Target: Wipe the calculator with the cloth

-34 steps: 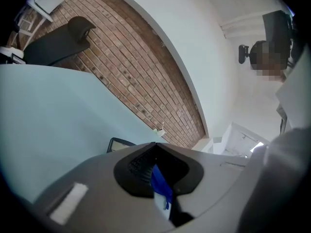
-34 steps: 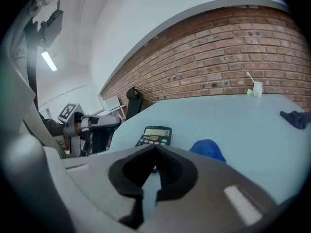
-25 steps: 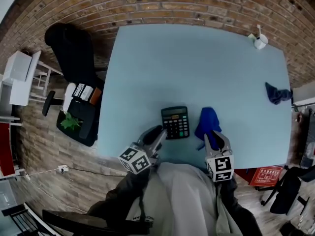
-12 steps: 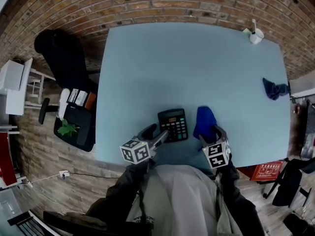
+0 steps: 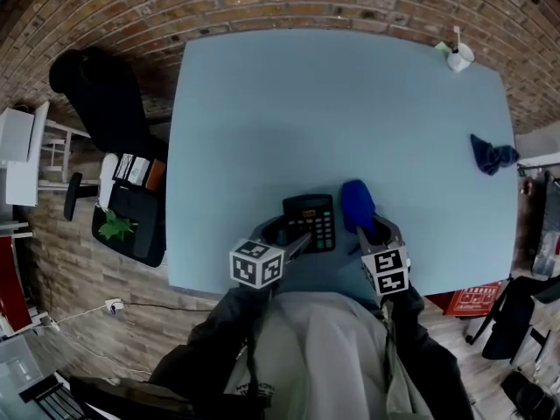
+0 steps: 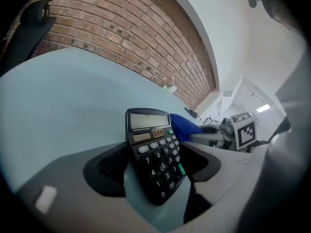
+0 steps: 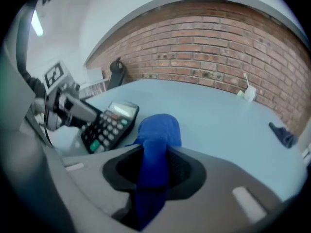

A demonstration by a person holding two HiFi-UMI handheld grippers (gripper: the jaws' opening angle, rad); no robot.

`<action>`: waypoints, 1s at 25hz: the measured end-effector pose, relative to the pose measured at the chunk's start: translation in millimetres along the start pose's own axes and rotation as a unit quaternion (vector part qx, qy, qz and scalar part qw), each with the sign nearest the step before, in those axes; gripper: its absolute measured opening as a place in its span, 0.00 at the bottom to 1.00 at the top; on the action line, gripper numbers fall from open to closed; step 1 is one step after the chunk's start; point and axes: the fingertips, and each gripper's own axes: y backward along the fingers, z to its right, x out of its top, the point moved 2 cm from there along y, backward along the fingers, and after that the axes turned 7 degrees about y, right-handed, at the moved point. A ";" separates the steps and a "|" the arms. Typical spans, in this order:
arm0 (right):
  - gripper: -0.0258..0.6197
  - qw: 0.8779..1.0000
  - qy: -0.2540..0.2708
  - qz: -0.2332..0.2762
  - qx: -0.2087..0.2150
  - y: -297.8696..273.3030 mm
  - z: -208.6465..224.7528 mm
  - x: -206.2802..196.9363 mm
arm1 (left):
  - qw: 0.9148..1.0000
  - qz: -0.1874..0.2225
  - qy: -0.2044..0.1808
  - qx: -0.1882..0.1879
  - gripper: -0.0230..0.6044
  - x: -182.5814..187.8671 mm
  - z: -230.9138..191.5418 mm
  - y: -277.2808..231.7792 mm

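Note:
A black calculator (image 5: 311, 220) lies flat near the front edge of the pale blue table (image 5: 332, 103). My left gripper (image 5: 293, 233) straddles its near end. The jaws are opening, and a strip of table shows between the left pad and the calculator (image 6: 155, 154). Just right of it lies a bright blue cloth (image 5: 357, 204), bunched into a ridge. My right gripper (image 5: 369, 231) is closing on the near end of the cloth (image 7: 156, 144), which runs up between the pads.
A second, darker cloth (image 5: 493, 154) lies near the table's right edge. A white cup (image 5: 459, 58) stands at the far right corner. Left of the table are a black chair (image 5: 96, 94) and a bag with a plant (image 5: 131, 221) on the floor.
Both grippers have come down onto the table. The left now has the calculator's near end between its jaws. The right has closed in on the cloth, which has bunched up.

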 end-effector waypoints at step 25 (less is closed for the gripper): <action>0.21 0.978 -0.132 -0.046 0.153 -22.0 -32.2 6.6 | 0.961 0.092 0.209 -0.154 0.55 32.1 -1.8 1.2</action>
